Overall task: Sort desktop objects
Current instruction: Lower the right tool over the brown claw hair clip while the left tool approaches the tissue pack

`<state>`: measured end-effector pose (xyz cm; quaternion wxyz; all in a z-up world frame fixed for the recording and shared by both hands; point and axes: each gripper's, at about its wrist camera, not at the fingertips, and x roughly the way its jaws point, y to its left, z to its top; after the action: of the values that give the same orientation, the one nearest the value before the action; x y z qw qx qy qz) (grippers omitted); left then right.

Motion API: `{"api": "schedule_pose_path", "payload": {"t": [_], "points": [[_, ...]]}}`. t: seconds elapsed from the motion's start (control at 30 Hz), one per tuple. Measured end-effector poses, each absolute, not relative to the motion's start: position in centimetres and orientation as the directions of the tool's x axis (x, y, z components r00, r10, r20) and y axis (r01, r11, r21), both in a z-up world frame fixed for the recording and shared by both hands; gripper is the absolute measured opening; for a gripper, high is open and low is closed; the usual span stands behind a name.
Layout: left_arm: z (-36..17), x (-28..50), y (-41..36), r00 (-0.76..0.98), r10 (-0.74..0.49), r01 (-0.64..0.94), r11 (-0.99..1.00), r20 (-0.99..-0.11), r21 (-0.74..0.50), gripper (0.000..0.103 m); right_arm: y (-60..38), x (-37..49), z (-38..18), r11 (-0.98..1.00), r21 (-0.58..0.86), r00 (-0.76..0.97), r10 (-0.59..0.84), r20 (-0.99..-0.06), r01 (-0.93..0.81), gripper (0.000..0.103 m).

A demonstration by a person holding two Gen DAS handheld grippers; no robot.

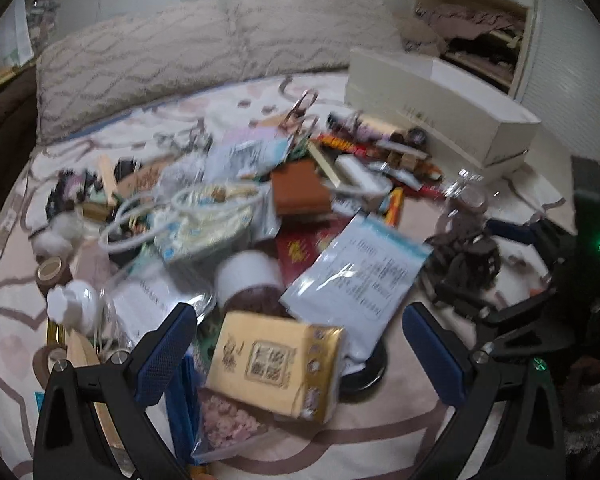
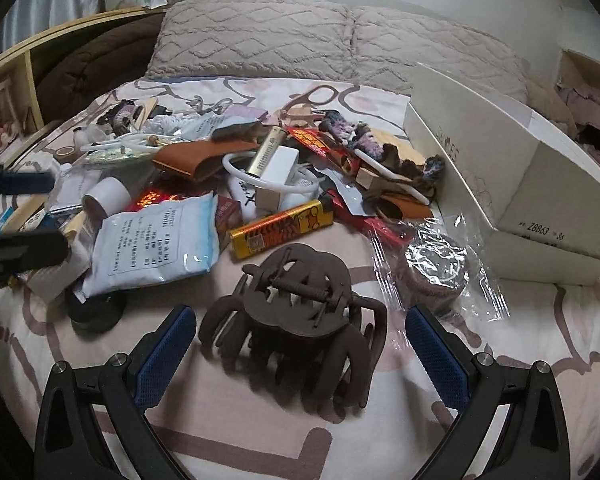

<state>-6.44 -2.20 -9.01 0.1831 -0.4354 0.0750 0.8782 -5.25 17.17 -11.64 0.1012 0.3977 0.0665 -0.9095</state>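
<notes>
I had the right gripper (image 2: 300, 360) fingers spread either side of the brown hair claw (image 2: 296, 328) on the bed to straddle it for pickup, left gripper (image 1: 300, 360) also spread over the yellow packet (image 1: 276, 364).

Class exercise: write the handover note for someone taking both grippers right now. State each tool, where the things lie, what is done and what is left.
Left tool: open, empty, over the yellow packet.
Right tool: open, empty, either side of the brown hair claw, not gripping it.
Things: mixed pile on the bedspread; white box at the pile's right edge.
Done: nothing visibly sorted; the box's inside is hidden.
Left: nearly everything; the claw looks like the likely first pick.
</notes>
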Motion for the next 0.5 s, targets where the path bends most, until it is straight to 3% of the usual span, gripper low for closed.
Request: {"api": "schedule_pose_path", "payload": {"t": [0.3, 0.5], "points": [[-11.0, -7.4, -3.0, -0.471, 0.29, -0.381, -0.919, -0.833, -0.104, 0.103, 17.6, -5.5, -11.8, -0.975, -0.02, -0.649, -0.131, -0.749, 0.22, 0.103], [-12.0, -7.5, -2.8, -0.449, 0.27, -0.377, -0.921, -0.852, -0.093, 0.103, 18.9, -5.0, -11.9, -0.981, -0.017, -0.653, -0.114, -0.749, 0.192, 0.103]]}}
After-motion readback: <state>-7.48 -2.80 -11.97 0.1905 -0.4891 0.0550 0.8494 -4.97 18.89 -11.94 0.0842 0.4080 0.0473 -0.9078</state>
